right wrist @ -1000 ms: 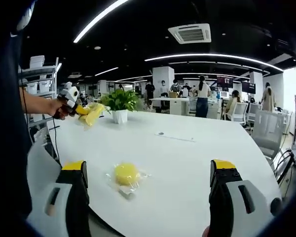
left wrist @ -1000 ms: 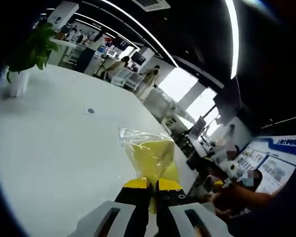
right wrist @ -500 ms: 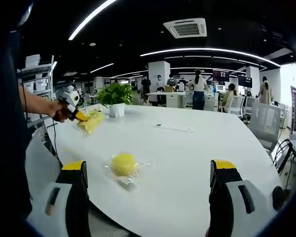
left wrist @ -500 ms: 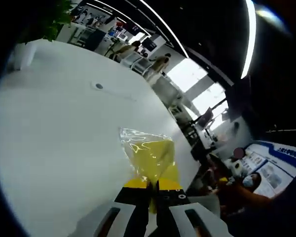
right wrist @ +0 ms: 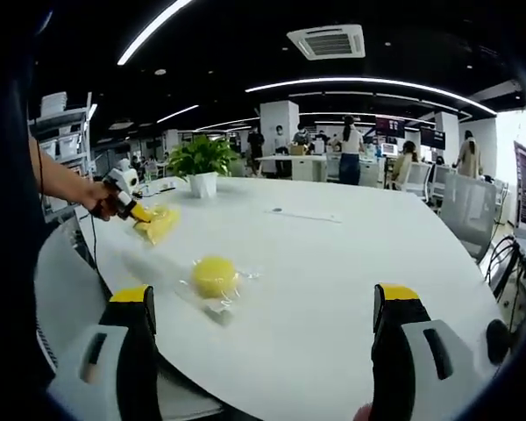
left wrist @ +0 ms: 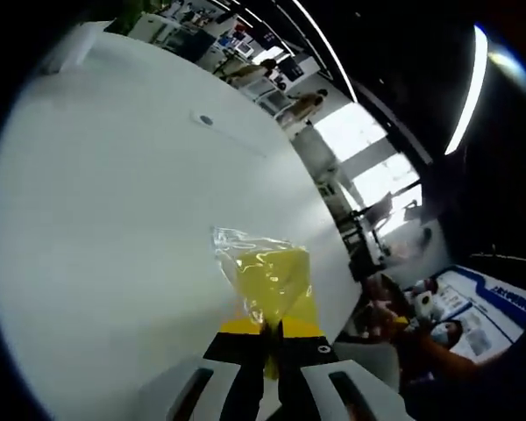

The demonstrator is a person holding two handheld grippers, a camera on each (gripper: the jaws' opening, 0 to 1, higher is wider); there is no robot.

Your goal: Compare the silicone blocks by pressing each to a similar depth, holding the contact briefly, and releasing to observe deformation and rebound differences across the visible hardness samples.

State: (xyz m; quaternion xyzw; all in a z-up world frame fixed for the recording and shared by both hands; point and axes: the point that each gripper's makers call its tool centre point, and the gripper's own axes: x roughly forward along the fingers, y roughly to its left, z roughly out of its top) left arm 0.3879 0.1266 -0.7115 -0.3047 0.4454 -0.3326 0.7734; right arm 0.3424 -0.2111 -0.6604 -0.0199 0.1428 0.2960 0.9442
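My left gripper (left wrist: pixel 265 331) is shut on the edge of a clear bag holding a yellow silicone block (left wrist: pixel 267 274), which hangs above the white table (left wrist: pixel 114 202). From the right gripper view that same bagged block (right wrist: pixel 159 223) is low over the table's left side, with the left gripper (right wrist: pixel 133 210) in a person's hand. A round yellow silicone block (right wrist: pixel 215 275) in a clear bag lies on the table (right wrist: pixel 351 263) between my right gripper's wide-apart jaws. My right gripper (right wrist: pixel 268 317) is open and holds nothing.
A potted plant in a white pot (right wrist: pixel 202 167) stands at the table's far left side. A small round port (left wrist: pixel 205 120) sits in the tabletop. Office chairs (right wrist: pixel 412 180) and several people stand beyond the far edge. The table's near edge curves below the right gripper.
The left gripper has lowered the bagged block toward the table. Both cameras shifted: the plant left the left gripper view, and the round block sits a little higher in the right gripper view.
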